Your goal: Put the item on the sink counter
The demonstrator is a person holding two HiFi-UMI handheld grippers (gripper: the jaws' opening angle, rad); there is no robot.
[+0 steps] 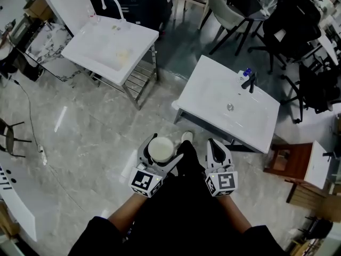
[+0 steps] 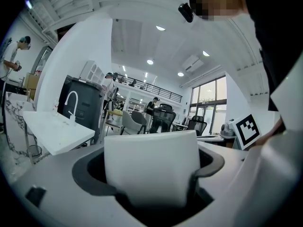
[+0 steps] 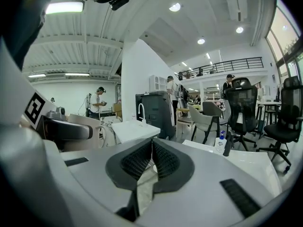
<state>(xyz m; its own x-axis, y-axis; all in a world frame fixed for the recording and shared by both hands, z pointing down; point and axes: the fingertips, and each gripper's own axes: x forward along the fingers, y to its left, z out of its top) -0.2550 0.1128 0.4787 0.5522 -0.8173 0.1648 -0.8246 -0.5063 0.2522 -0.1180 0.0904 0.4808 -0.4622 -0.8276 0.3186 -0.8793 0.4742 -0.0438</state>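
Observation:
A white cup (image 1: 161,149) sits upright between the jaws of my left gripper (image 1: 160,152), which is shut on it; in the left gripper view the cup (image 2: 151,167) fills the gap between the grey pads. My right gripper (image 1: 218,152) is beside it, shut with nothing held, its ribbed pads (image 3: 152,161) pressed together. Both are held close to my body, above the floor. A white sink counter (image 1: 229,104) with a black tap (image 1: 250,82) and a blue-capped bottle (image 1: 244,74) stands ahead to the right. A second white sink counter (image 1: 109,46) with a white tap (image 1: 113,4) stands at upper left.
Black office chairs (image 1: 290,23) and a pale chair (image 1: 226,9) crowd the far right. A brown cabinet (image 1: 290,167) stands right of the near sink. A cable (image 1: 32,127) trails over the marble floor at left. People stand far off in both gripper views.

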